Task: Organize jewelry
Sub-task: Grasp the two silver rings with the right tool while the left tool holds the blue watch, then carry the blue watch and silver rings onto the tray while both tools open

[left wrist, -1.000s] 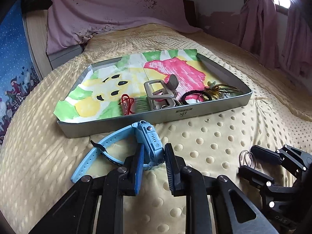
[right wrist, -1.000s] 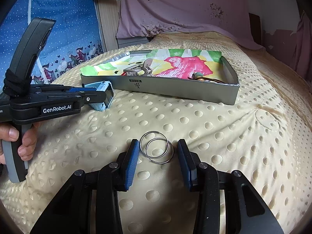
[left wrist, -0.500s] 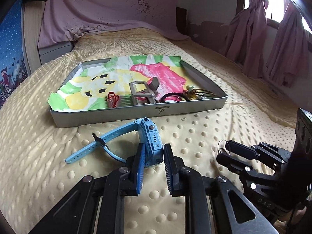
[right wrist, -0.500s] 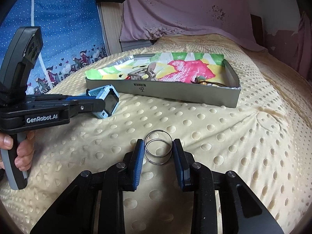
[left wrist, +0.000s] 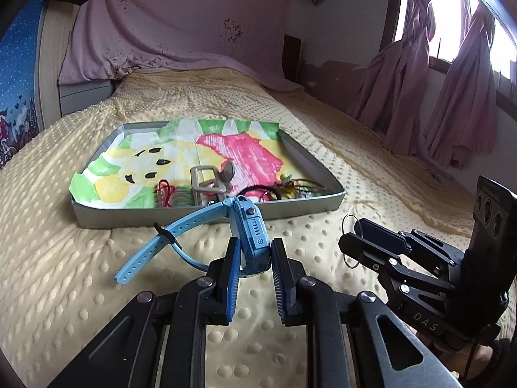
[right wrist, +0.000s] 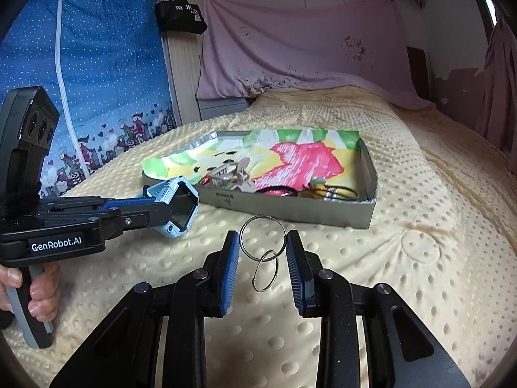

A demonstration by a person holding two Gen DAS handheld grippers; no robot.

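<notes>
My left gripper (left wrist: pixel 253 255) is shut on a blue watch (left wrist: pixel 250 232) and holds it above the yellow bedspread; its strap (left wrist: pixel 155 249) hangs to the left. The watch also shows in the right wrist view (right wrist: pixel 176 207). My right gripper (right wrist: pixel 262 249) is shut on a pair of linked silver hoop rings (right wrist: pixel 262 237), lifted off the bed; the smaller ring (right wrist: pixel 266 271) dangles below. The rings also show in the left wrist view (left wrist: pixel 349 226). The grey tray (left wrist: pixel 290 208) lies ahead, lined with a coloured drawing.
The tray holds a grey hair claw (left wrist: pixel 210 184), a red cord (left wrist: pixel 164 190), a black hair tie and bangles (left wrist: pixel 290 189). Pink curtains (left wrist: pixel 452 97) hang on the right. A blue patterned panel (right wrist: pixel 97 80) stands at the left.
Both grippers have risen off the bed: the left one with the watch, the right one with the rings, which now hang between its fingers. Both are nearer the tray.
</notes>
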